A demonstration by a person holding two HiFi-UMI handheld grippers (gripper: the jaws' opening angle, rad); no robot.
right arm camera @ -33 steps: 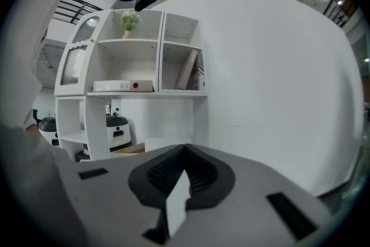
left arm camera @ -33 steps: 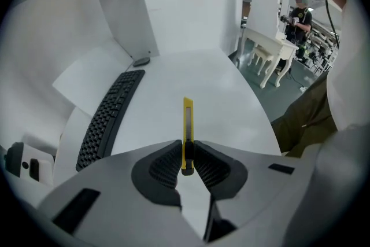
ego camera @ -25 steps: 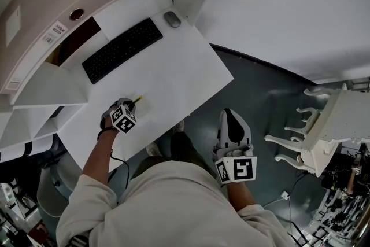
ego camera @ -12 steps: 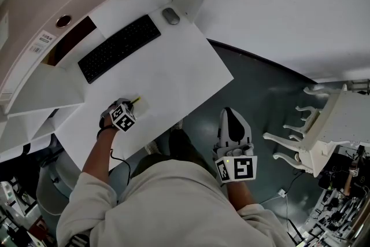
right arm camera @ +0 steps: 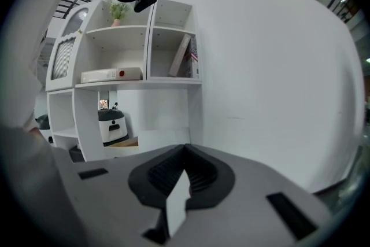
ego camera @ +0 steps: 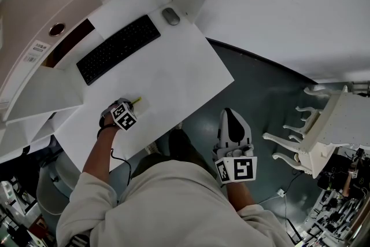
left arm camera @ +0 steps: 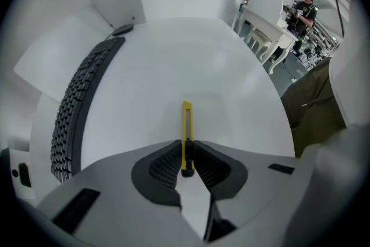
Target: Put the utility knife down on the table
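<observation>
A yellow utility knife (left arm camera: 187,127) sticks out forward between the dark pads of my left gripper (left arm camera: 186,162), which is shut on its black rear end. The gripper points steeply down at the white table (left arm camera: 173,61). I cannot tell whether the knife tip touches the surface. In the head view the left gripper (ego camera: 128,108) is over the table's near left part, with the knife's yellow tip (ego camera: 137,100) showing beyond it. My right gripper (ego camera: 233,120) hangs off the table over the dark floor. Its pads meet with nothing between them (right arm camera: 185,166).
A black keyboard (ego camera: 118,49) and a grey mouse (ego camera: 171,16) lie at the table's far side; the keyboard (left arm camera: 75,107) is left of the knife. A white chair (ego camera: 324,130) stands at the right. White shelves (right arm camera: 133,75) face the right gripper.
My left gripper has dipped slightly toward the table, still holding the knife. The right gripper has barely shifted over the floor.
</observation>
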